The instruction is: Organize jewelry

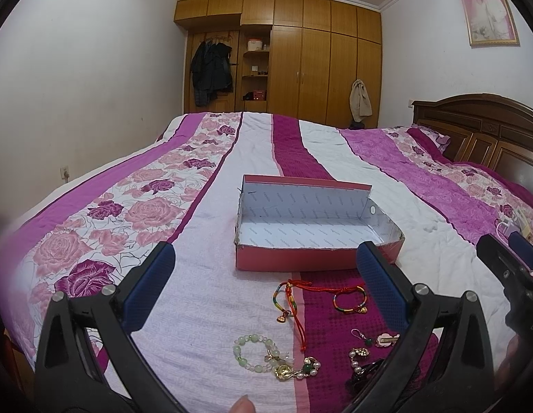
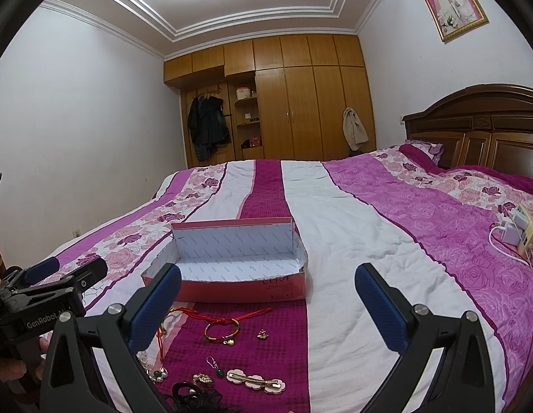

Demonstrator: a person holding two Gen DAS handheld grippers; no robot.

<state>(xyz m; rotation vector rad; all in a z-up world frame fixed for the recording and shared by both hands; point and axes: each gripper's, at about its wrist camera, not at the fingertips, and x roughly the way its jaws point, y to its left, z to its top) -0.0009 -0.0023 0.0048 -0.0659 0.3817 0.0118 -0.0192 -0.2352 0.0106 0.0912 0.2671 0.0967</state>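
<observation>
Jewelry lies scattered on the bedspread [image 1: 204,309] just in front of the pink shoebox [image 1: 294,258], none of it inside yet, so the sorting appears to be at its very start. The box sits open, its lid flap standing up at the far side and its white floor bare.

Counted across both views, in front of the box there are:
- one rainbow-cord bracelet [image 1: 349,297] with a gold charm, nearest the box's front wall
- one longer multicolour cord with a red string [image 1: 294,304] and a gold heart pendant, to its left
- one pale green bead bracelet [image 1: 254,352], further from the box
- one pearl and gold strand [image 1: 297,371] touching that bead bracelet
- one green-drop earring [image 2: 215,366]
- one pink flower hair clip [image 2: 256,380], beside the earring
- one small gold stud or charm [image 2: 263,335], apart to the right
- one pearl-and-gold brooch-like piece [image 2: 203,378]
- one dark hair claw [image 2: 187,390], partly cut off at the frame edge

Exact counts in the tangled near cluster are uncertain.

The left gripper [image 1: 266,292] hangs above the pieces with its jaws spread wide, holding nothing. The right gripper [image 2: 266,306] is likewise fully spread and empty, aimed at the box's front. Each gripper shows at the edge of the other's view, side by side.

The next move probably calls for lowering one gripper onto a single loose piece, such as the rainbow-cord bracelet, pinching its cord without dragging the neighbouring red string along, then carrying it over the box's front wall.
</observation>
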